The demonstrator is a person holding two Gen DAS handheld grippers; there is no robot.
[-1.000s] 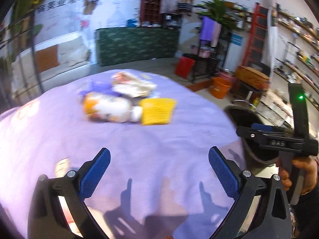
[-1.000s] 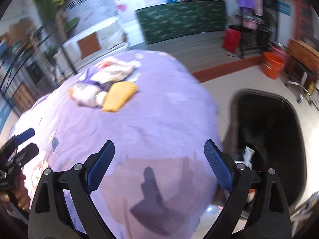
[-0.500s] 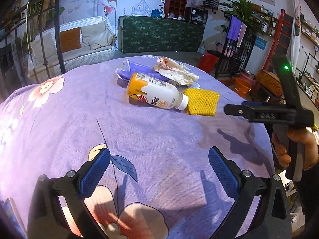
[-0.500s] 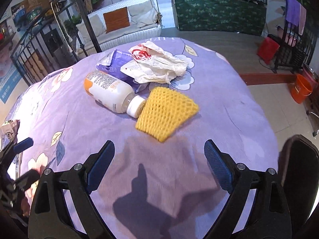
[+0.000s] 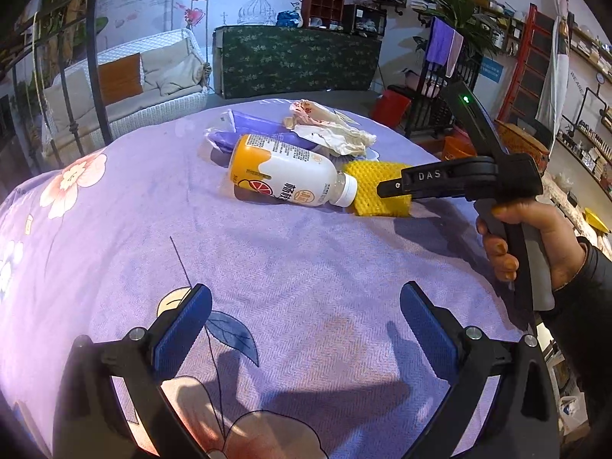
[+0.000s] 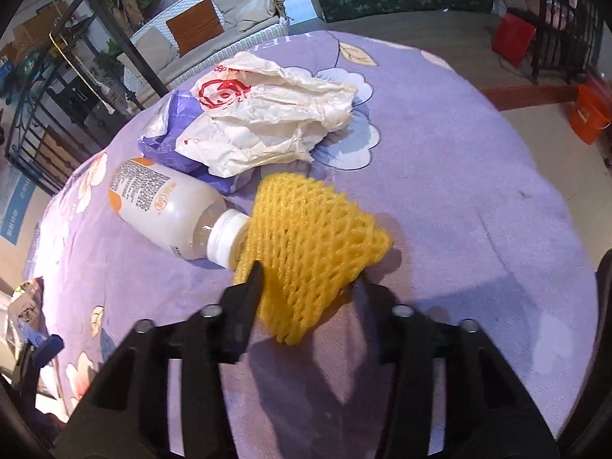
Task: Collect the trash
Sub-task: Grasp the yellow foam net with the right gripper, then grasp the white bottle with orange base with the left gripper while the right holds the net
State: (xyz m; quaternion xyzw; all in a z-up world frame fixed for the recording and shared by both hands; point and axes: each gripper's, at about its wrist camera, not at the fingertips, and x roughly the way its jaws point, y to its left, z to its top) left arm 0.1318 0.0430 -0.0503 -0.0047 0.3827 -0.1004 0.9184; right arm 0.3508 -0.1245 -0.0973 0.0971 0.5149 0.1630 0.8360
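**A:** Where is the trash?

**B:** In a cluster toward the far side of the desk (image 5: 114, 237), which is covered by a purple cloth with flower prints. A plastic bottle (image 5: 285, 176) lies on its side, orange at the base, white cap pointing toward a yellow foam net (image 6: 306, 233). The cap touches the net. Behind them sit a crumpled white bag (image 6: 267, 114) with a red print and a purple wrapper (image 6: 168, 134), the bag partly on top of the wrapper.

**A:** And the right gripper (image 6: 310, 279)?

**B:** Its jaws are drawn in narrow around the near end of the foam net, one finger on either side, pinching it. In the left wrist view the same gripper (image 5: 394, 187) reaches in from the right, its tip over the net, with the right hand (image 5: 535, 237) wrapped around the handle.

**A:** The left gripper (image 5: 306, 317)?

**B:** It hangs above the near part of the desk, jaws spread wide with nothing between them, well apart from the trash. Its blue pads (image 5: 183, 325) face each other across bare cloth.
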